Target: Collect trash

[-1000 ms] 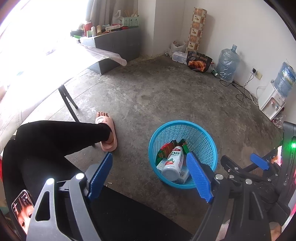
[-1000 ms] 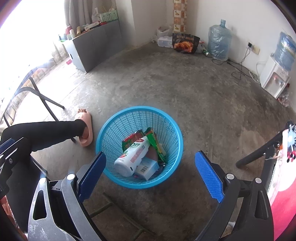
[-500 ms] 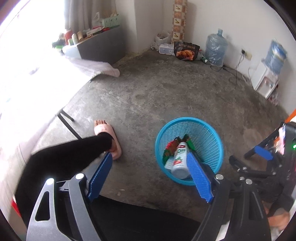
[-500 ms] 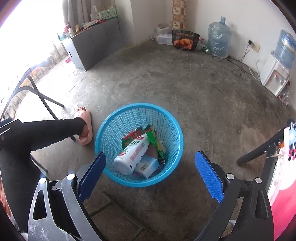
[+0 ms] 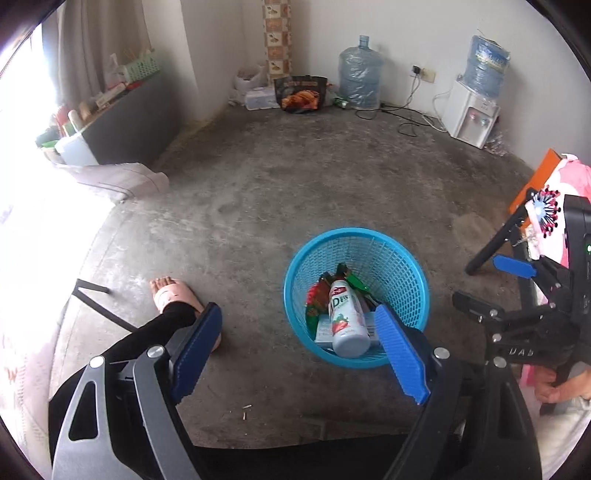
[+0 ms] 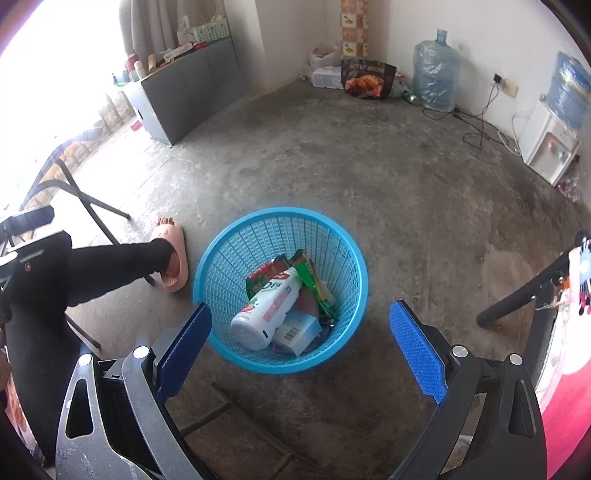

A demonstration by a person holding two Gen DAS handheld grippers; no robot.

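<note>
Blue basket (image 6: 229, 258) with bottle (image 6: 269, 310), wrappers.

Grey tongs (image 5: 299, 354) with ribbed blue pads (image 5: 400, 350); black trousers (image 6: 110, 269), pink slipper (image 6: 173, 254).

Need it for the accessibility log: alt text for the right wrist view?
A blue mesh basket on a concrete floor holds a white bottle, a small box and wrappers, framed by the open, empty right gripper.

floor (image 6: 332, 166): bare concrete | walls (image 5: 406, 33): white | cabinet (image 6: 192, 92): grey | window (image 6: 44, 66): glaring daylight
</note>
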